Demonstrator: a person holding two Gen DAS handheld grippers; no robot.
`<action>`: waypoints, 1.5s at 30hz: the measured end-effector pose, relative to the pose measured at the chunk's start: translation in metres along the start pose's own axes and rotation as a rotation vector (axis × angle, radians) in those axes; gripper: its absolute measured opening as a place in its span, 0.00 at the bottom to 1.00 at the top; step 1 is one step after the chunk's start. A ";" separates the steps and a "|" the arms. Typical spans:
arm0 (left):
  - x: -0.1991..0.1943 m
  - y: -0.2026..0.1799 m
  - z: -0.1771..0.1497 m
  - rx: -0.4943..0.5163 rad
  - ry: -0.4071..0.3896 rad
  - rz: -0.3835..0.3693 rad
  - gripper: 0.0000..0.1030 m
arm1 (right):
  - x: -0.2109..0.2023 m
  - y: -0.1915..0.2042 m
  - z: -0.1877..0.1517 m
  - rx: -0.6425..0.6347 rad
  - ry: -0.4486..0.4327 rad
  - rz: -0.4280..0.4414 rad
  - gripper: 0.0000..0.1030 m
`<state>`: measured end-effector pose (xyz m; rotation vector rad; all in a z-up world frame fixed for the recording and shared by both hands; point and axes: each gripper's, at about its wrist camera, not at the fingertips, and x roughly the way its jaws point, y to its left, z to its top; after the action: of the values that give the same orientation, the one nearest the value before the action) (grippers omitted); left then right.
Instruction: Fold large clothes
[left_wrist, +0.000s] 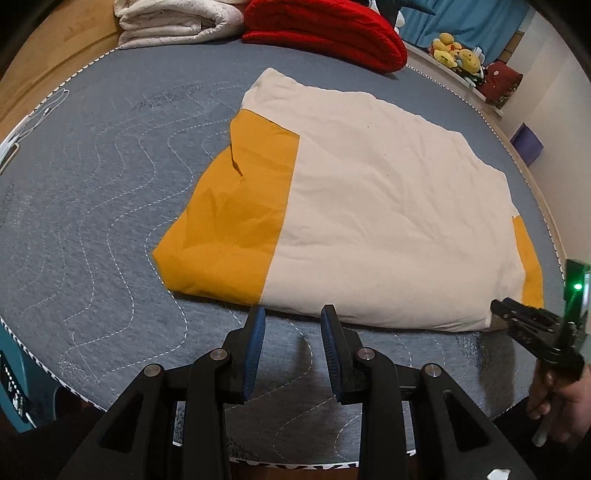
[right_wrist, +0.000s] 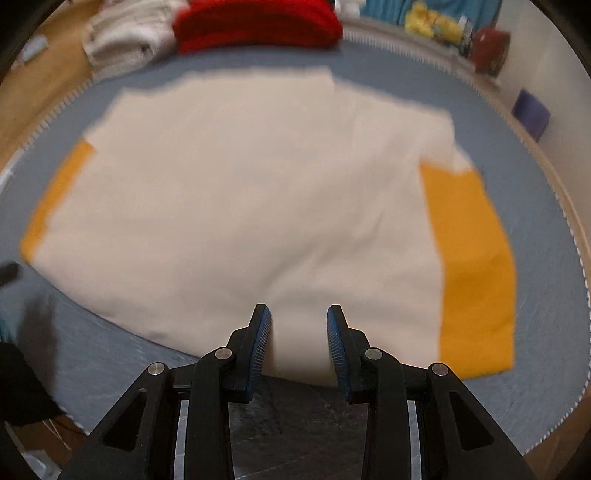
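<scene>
The left tool (left_wrist: 292, 317) hangs with its jaws apart and empty, just short of the near edge of the folded cream and yellow garment (left_wrist: 369, 206). The right tool (right_wrist: 298, 317) also stands open, gripping nothing, above that edge. The garment lies flat on the grey quilted tabletop (left_wrist: 110, 221). Beyond it sit a red blanket (left_wrist: 325, 33) and a white one (left_wrist: 173, 22).

A cream garment (left_wrist: 376, 206) with mustard-yellow side panels lay on a grey quilted mat (left_wrist: 92, 206) stitched in pale wavy lines. Behind it sat a red knit (left_wrist: 328, 33), off-white folded fabric (left_wrist: 173, 22), and what appeared to be yellow plush toys (left_wrist: 456, 51). The gripper pads (left_wrist: 255, 354) were blue.
</scene>
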<state>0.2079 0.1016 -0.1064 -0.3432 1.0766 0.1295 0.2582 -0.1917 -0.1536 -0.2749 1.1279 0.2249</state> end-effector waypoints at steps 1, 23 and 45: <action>0.001 0.005 -0.001 -0.016 0.005 -0.016 0.27 | 0.004 -0.001 -0.001 0.007 0.021 -0.009 0.33; 0.073 0.107 -0.008 -0.807 -0.009 -0.466 0.53 | -0.056 -0.009 -0.011 -0.029 -0.144 0.138 0.33; -0.085 0.082 0.043 -0.384 -0.142 -0.177 0.09 | -0.081 0.027 0.013 -0.045 -0.224 0.337 0.32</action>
<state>0.1821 0.1983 -0.0309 -0.7614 0.8727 0.1999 0.2277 -0.1647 -0.0776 -0.0943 0.9427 0.5668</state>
